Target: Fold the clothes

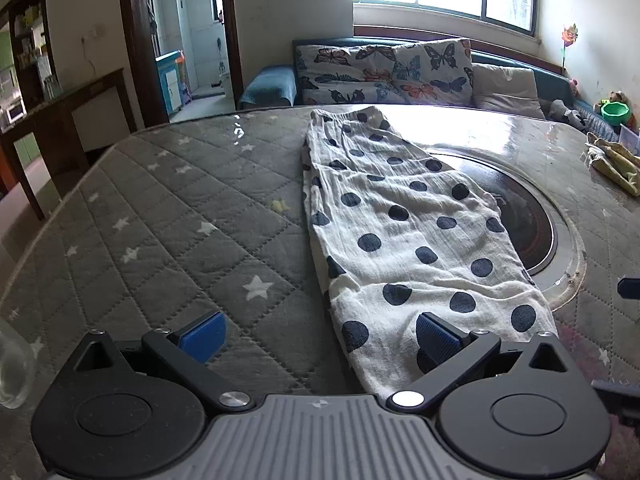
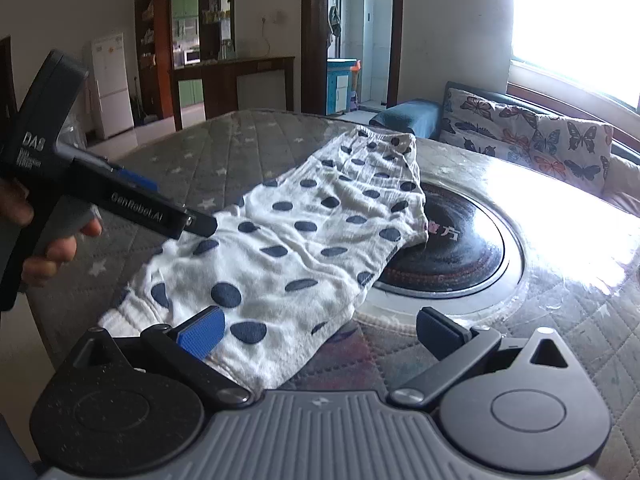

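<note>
Item one: my left gripper (image 1: pixel 318 338), jaws spread wide, nothing held. Its right pad (image 1: pixel 434 338) sits over the near end of the garment; whether it touches the cloth I cannot tell.

Item two: my right gripper (image 2: pixel 320 332), jaws likewise wide apart and empty. Its left pad (image 2: pixel 202 332) lies over the near hem, its right pad over bare cover.

Item three: white garment with dark dots (image 1: pixel 404 232), lying on the bench (image 1: pixel 160 208) as a long narrow strip. It starts right at both sets of jaws and runs ahead of them, away toward the far edge. Its far half crosses the dark round inset (image 2: pixel 460 256) in the bench top. The surface is wrinkled.

Item four: small yellowish cloth (image 1: pixel 616 164), far off to the right of my left jaws, untouched.

Status, as I judge it: the garment seems already doubled lengthwise, since it lies narrow with layered edges along its side. Still to do, likely: take the near end in both jaws, carry it to the far end, then smooth.
</note>
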`<state>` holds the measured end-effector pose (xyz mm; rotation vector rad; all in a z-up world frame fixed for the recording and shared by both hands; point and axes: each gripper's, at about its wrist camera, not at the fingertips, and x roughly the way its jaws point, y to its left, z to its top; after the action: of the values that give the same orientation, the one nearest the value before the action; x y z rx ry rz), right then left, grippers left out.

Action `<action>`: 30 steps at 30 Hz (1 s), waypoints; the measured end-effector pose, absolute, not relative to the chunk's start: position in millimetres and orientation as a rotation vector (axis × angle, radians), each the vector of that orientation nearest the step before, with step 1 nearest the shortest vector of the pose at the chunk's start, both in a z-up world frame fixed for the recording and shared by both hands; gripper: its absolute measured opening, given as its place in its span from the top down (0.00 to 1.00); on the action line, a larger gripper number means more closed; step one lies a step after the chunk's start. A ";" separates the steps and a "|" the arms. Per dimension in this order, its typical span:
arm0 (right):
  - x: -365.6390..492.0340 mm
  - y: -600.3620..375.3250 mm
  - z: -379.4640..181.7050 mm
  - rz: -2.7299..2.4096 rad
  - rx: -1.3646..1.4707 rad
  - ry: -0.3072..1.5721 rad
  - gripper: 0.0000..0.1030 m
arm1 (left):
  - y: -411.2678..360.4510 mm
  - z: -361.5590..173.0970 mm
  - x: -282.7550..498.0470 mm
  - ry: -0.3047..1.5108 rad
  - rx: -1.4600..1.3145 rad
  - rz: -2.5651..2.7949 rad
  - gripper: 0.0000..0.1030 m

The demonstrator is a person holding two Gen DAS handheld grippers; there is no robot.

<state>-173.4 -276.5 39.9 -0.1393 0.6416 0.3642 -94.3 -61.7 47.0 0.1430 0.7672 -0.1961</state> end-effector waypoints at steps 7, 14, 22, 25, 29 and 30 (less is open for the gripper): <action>-168.0 -274.1 36.0 0.378 -0.166 0.675 0.00 | -59.3 40.2 -85.6 0.806 0.143 -0.205 0.00; -145.3 -281.8 54.2 0.412 -0.129 0.666 0.00 | -57.6 49.0 -70.6 0.831 0.115 -0.213 0.00; -107.0 -290.0 64.5 0.434 -0.072 0.676 0.00 | -62.5 51.0 -44.0 0.871 0.112 -0.203 0.00; -93.8 -293.3 67.7 0.436 -0.063 0.676 0.01 | -66.1 50.8 -32.9 0.883 0.111 -0.210 0.00; -70.2 -298.5 71.6 0.433 -0.051 0.682 0.03 | -72.1 51.4 -15.0 0.892 0.112 -0.214 0.00; -65.1 -299.7 72.1 0.432 -0.048 0.684 0.05 | -73.5 52.1 -10.4 0.892 0.114 -0.216 0.00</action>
<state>-65.1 -299.7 72.1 -0.0481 0.6840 0.4321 -10.4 -73.5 52.1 0.1143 0.8920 -0.2162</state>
